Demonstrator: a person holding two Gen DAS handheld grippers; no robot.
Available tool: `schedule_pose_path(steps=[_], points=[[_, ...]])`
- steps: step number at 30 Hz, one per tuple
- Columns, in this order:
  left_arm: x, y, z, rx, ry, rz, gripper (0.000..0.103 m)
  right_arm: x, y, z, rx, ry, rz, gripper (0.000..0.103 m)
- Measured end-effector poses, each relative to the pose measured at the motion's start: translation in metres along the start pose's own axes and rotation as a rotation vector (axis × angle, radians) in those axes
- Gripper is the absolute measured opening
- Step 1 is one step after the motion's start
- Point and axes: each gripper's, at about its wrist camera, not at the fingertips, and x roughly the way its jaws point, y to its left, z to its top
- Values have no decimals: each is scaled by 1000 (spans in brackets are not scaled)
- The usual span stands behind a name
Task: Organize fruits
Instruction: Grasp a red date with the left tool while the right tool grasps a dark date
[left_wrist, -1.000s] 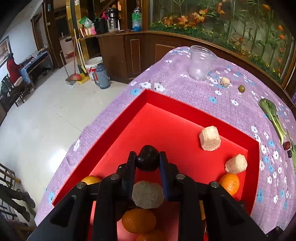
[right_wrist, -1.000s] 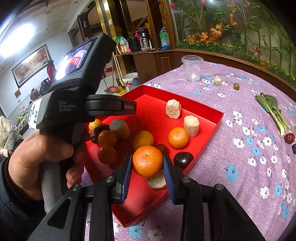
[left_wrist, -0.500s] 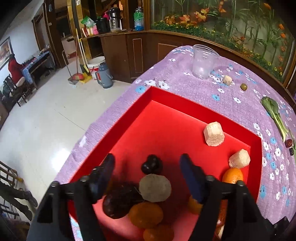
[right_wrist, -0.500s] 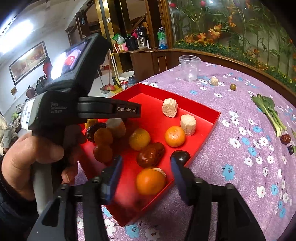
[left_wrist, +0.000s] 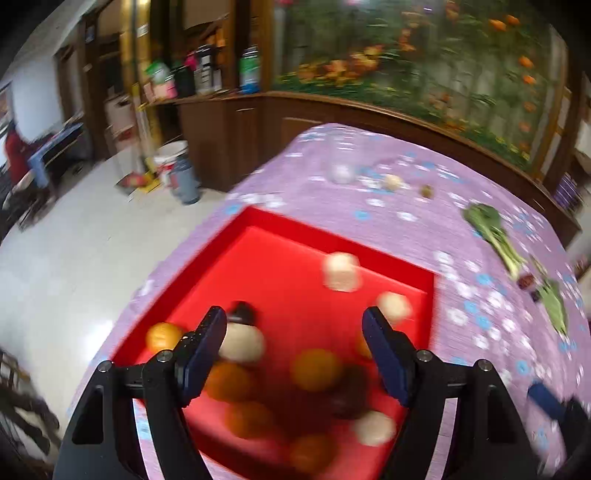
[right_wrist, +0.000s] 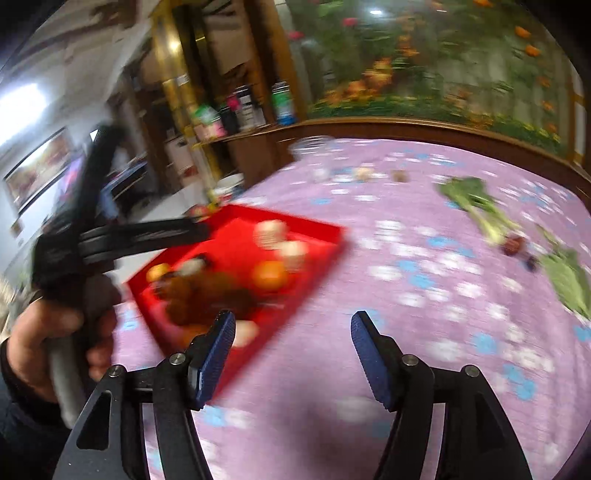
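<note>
The purple flowered tablecloth (right_wrist: 424, 295) fills most of what I see, blurred, with wide bare cloth to the right of the red tray (left_wrist: 295, 258) and the table edge dropping to the floor just left of it. The tray sits at the cloth's left side and holds the gathered fruit: oranges (left_wrist: 316, 369), pale chunks (left_wrist: 341, 271) and dark pieces I can't name through the blur. Leafy greens (right_wrist: 476, 206) and small dark fruits (right_wrist: 515, 244) lie well apart on the far right. My left gripper (left_wrist: 295, 343) hangs over the tray with its fingers spread and nothing between them; my right gripper (right_wrist: 291, 339) is likewise wide apart and empty, over bare cloth just beside the tray's near corner. I judge I'm between placements: next I should reach right for the loose dark fruits, keeping clear of the tray wall.
</note>
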Motion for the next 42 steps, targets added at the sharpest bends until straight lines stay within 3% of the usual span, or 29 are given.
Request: schedule_pose_path(steps=[6, 8, 14, 17, 25, 33, 42], points=[[-4, -74, -11, 154, 0, -109, 75, -13, -123, -4, 171, 12, -210, 69], [-2, -94, -14, 191, 5, -128, 75, -10, -156, -1, 196, 25, -266, 61], [11, -147, -19, 276, 44, -182, 75, 11, -213, 24, 211, 46, -313, 47], [15, -162, -16, 302, 39, -201, 75, 31, -224, 41, 189, 62, -305, 36], [35, -196, -6, 351, 38, -246, 75, 67, -245, 54, 150, 127, -312, 20], [46, -222, 4, 382, 31, -280, 75, 76, -240, 58, 43, 153, -341, 20], [61, -235, 8, 395, 49, -331, 75, 86, -247, 68, 27, 158, -332, 20]])
